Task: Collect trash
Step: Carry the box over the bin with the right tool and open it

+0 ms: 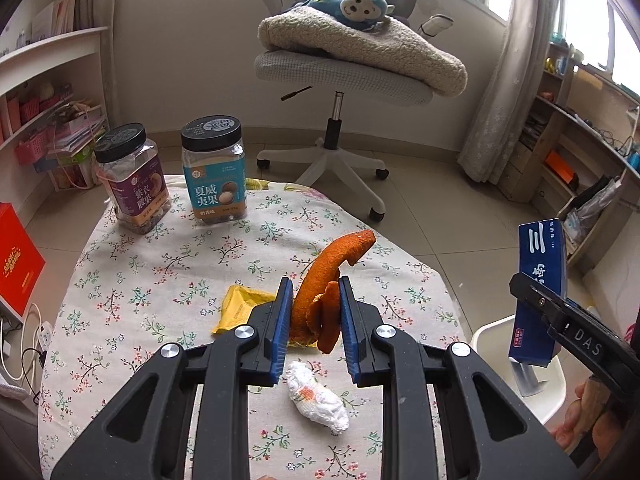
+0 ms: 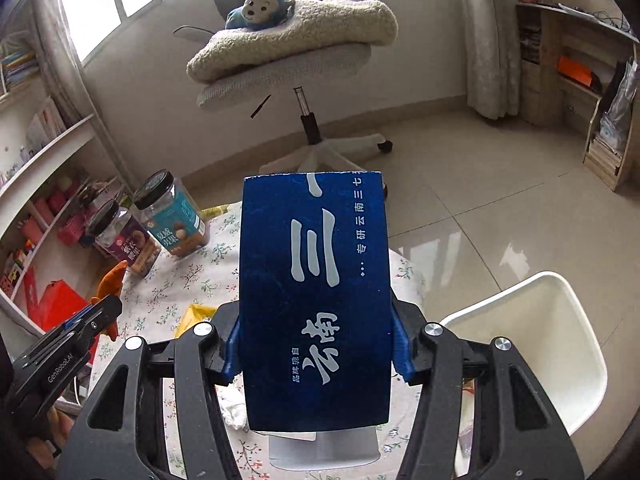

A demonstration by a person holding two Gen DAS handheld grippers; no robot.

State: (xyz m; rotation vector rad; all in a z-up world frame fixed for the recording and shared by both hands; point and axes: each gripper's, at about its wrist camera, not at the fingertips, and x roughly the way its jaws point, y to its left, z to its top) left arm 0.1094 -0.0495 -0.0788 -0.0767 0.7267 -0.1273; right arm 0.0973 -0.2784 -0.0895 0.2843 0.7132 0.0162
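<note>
Right, the writing first. The right gripper [image 2: 316, 356] has its blue pads pressed against both long sides of a dark blue carton [image 2: 316, 292], printed in white Chinese characters, with "三" large at the middle and "云南" lower down, plus a thin line reading "专研云南三七" along one edge. A silvery flap sticks out of the carton's near end. From the left wrist view the same carton [image 1: 540, 292] stands nearly upright in the air at the right edge of the table, and "DAS" shows on the gripper's black body; part of a hand [image 1: 584, 412] wraps the handle below it. A white plastic bin [image 2: 560, 332] sits just below and to the right.

The left gripper [image 1: 312, 316] carries "GenRobot.AI" on its side. Its fingers are closed on a curled strip of orange peel [image 1: 320, 292], lifted off the floral tablecloth [image 1: 160, 280] and pointing up and away.

On the cloth lie a yellow wrapper [image 1: 236, 308] and a crumpled white tissue [image 1: 316, 396]. At the far edge stand 2 black-lidded nut jars: the purple one [image 1: 136, 188] reads "紫衣腰果", the teal one [image 1: 216, 176] "夏威夷果".
</note>
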